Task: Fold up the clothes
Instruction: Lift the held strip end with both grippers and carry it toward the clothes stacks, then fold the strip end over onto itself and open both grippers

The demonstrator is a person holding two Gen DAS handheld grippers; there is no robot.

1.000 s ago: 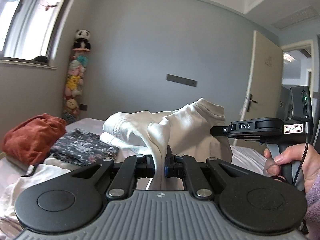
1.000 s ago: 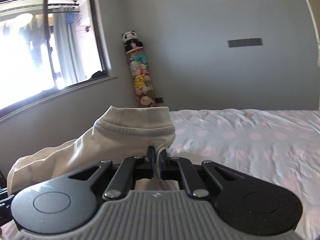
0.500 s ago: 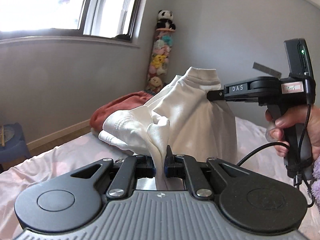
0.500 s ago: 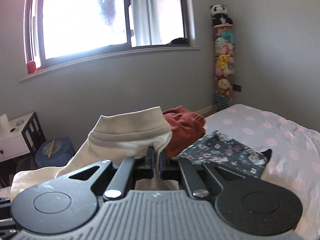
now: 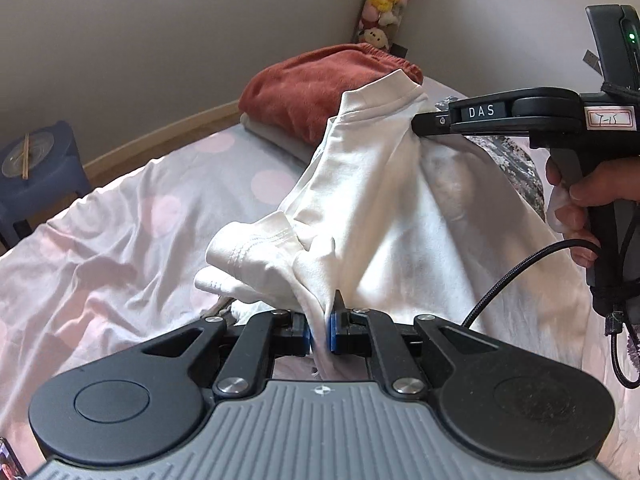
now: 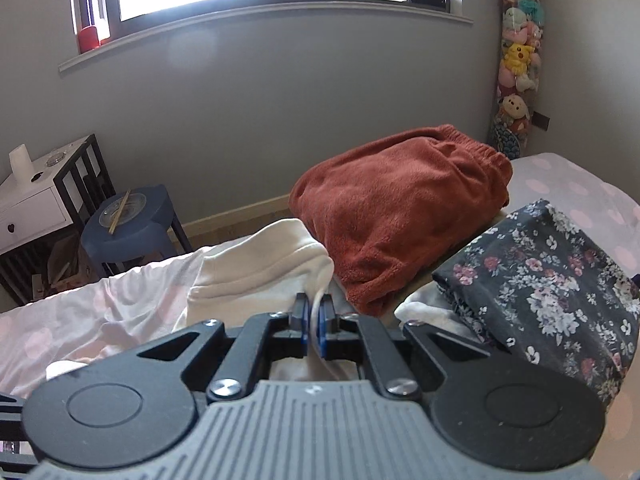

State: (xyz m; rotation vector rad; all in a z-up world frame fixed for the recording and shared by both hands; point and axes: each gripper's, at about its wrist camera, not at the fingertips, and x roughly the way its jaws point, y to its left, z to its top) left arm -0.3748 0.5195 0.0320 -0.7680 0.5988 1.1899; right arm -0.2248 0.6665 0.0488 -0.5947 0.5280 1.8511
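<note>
A white sweatshirt [image 5: 384,208] hangs between both grippers above the pink dotted bed [image 5: 120,240]. My left gripper [image 5: 324,316] is shut on a bunched fold of it near a ribbed cuff. In the left wrist view my right gripper [image 5: 418,124] comes in from the right, held by a hand [image 5: 580,200], and pinches the cloth just below the ribbed collar. In the right wrist view that gripper [image 6: 314,312] is shut on a thin edge of the white sweatshirt [image 6: 256,268], with the collar band bulging to its left.
A folded rust-red fleece garment [image 6: 400,208] and a folded dark floral garment [image 6: 540,280] lie on the bed ahead. Left of the bed stand a blue stool [image 6: 128,224] with a dish and chopsticks and a white side table [image 6: 36,200]. A column of plush toys [image 6: 516,64] fills the corner.
Both grippers swung left and tipped downward, carrying the sweatshirt from facing the far wall to above the bed near the folded pile. Both grips held.
</note>
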